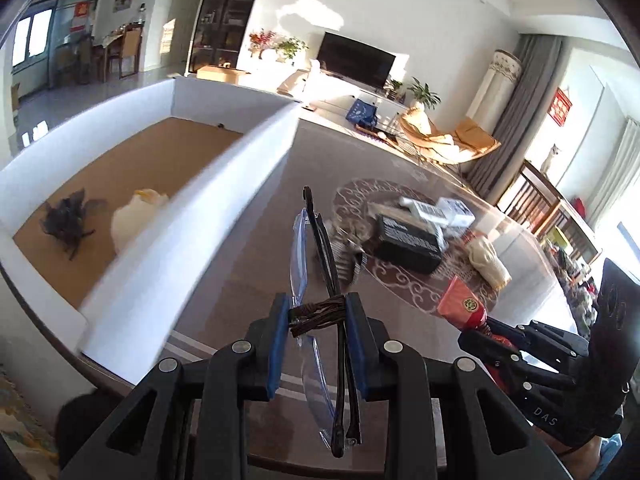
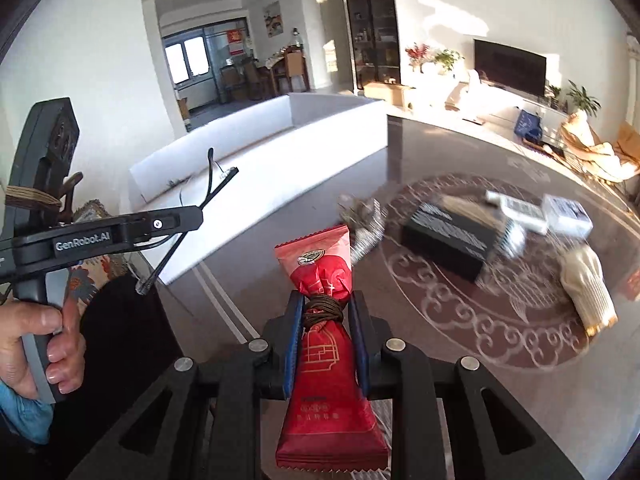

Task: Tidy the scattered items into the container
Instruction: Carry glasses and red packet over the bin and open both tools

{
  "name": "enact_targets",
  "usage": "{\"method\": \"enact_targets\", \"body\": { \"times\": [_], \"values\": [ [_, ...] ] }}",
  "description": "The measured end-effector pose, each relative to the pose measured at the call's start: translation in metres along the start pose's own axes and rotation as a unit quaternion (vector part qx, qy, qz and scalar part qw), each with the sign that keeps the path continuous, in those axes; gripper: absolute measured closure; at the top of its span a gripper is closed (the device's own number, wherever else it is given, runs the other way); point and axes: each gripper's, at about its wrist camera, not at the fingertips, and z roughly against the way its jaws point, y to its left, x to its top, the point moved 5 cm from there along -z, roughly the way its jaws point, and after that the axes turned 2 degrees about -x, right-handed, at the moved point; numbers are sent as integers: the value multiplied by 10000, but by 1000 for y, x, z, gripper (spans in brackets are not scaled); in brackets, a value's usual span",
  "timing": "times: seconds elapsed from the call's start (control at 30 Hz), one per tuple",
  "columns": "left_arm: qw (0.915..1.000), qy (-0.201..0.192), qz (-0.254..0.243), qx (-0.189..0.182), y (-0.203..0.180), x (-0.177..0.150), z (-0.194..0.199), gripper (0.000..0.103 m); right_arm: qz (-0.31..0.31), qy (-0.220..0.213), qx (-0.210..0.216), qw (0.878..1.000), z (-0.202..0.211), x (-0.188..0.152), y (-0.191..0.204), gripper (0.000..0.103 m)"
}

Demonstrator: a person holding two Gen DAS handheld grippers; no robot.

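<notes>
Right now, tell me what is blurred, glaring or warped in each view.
Left wrist view: the white box wall is smeared by motion; the glasses in the left claw stay sharp; sun blows out the TV stand; fisheye bends the table edge. Right wrist view: the black box and nearby clutter are blurred; the red packet in the right claw is crisp.

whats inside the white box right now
In the white box, on its brown floor: a dark mesh bundle and a cream item. The near wall hides the floor strip behind it.
</notes>
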Motion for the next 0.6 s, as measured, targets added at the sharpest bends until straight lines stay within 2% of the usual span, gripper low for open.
{"method": "enact_targets", "body": {
  "times": [0.13, 0.27, 0.43, 0.6],
  "values": [
    [9987, -88, 209, 456, 71, 42, 9, 75, 340, -221, 568, 9976, -31, 72, 57, 80],
    [9958, 60, 502, 758, 133, 84, -6, 75, 639, -265, 921, 9933, -79, 138, 108, 80],
    [9930, 465, 461, 981, 173, 130, -42, 75, 737, 144, 746, 9944, -167, 191, 130, 80],
    [9864, 1187, 511, 1016, 191, 141, -93, 73, 527, 614, 434, 9958, -237, 208, 123, 79]
  ]
}}
